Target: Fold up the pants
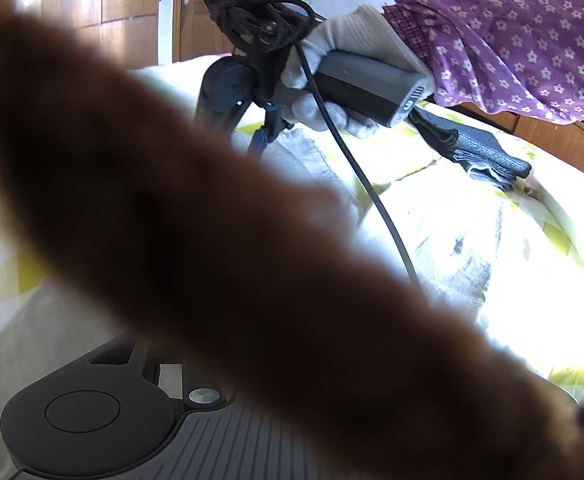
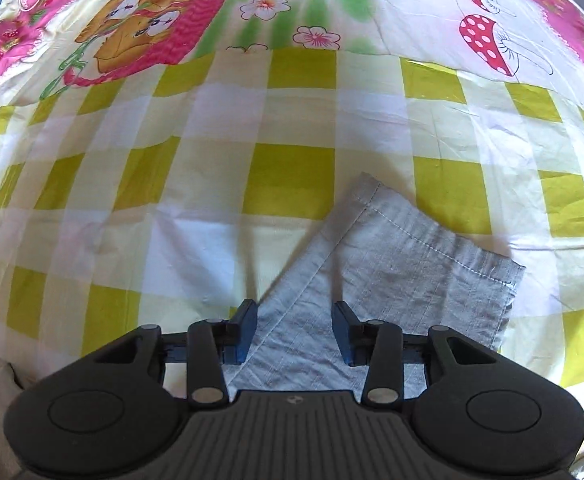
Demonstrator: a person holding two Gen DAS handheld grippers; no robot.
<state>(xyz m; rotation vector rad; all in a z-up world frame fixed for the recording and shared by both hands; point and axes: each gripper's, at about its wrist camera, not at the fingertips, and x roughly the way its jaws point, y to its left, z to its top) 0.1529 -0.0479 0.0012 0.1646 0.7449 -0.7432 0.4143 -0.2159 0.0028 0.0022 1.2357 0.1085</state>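
In the right wrist view, light grey pants (image 2: 392, 264) lie on the checked bedspread (image 2: 292, 128); a hemmed leg end shows, with its corner pointing away. My right gripper (image 2: 295, 330) is open just above the cloth, its blue pads (image 2: 246, 328) either side of a fold edge. In the left wrist view, a dark blurred shape (image 1: 212, 248) covers most of the lens and hides the left fingers. The right gripper (image 1: 268, 128) shows there too, held by a gloved hand (image 1: 332, 60) over pale grey cloth (image 1: 300, 156).
A cartoon-print sheet (image 2: 172, 20) lies beyond the checked bedspread. A folded dark grey garment (image 1: 480, 156) rests on the bed further back. A black cable (image 1: 372, 192) hangs from the right gripper. Wooden doors (image 1: 212, 8) stand behind the bed.
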